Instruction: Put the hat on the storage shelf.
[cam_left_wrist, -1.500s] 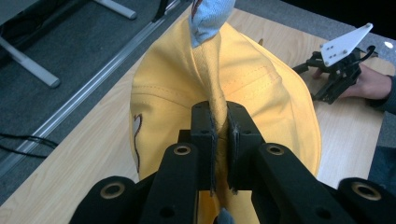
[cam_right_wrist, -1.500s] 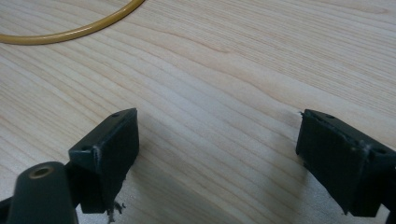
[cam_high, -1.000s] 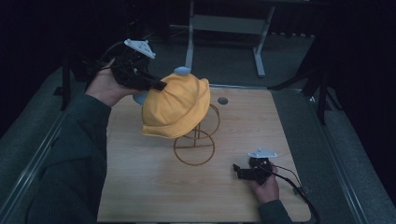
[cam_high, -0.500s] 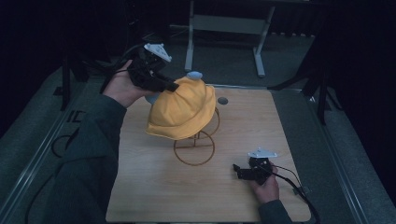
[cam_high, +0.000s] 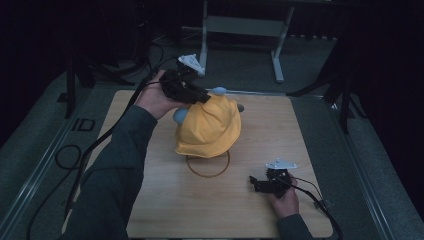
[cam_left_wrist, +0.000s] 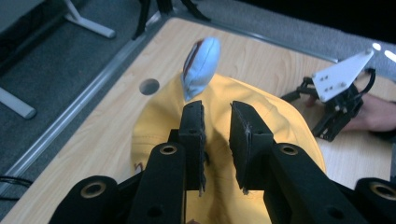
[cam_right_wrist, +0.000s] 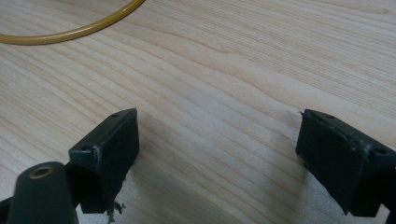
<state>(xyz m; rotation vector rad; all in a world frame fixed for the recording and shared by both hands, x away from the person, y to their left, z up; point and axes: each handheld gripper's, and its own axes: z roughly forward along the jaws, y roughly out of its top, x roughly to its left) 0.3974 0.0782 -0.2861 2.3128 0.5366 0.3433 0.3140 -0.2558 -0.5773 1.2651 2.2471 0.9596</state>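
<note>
The table under the right gripper's fingers is pale wood, smooth and matt, with fine grain. Between the left gripper's matt black plastic fingers sits soft yellow cloth, the hat. Its ring stand looks like thin metal wire.

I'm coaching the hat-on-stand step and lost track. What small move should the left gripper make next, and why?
Probably lower the yellow hat a little more, then open. The left gripper pinches its crown fabric, and the hat already drapes over the wire stand. The right gripper rests open on the table.
</note>
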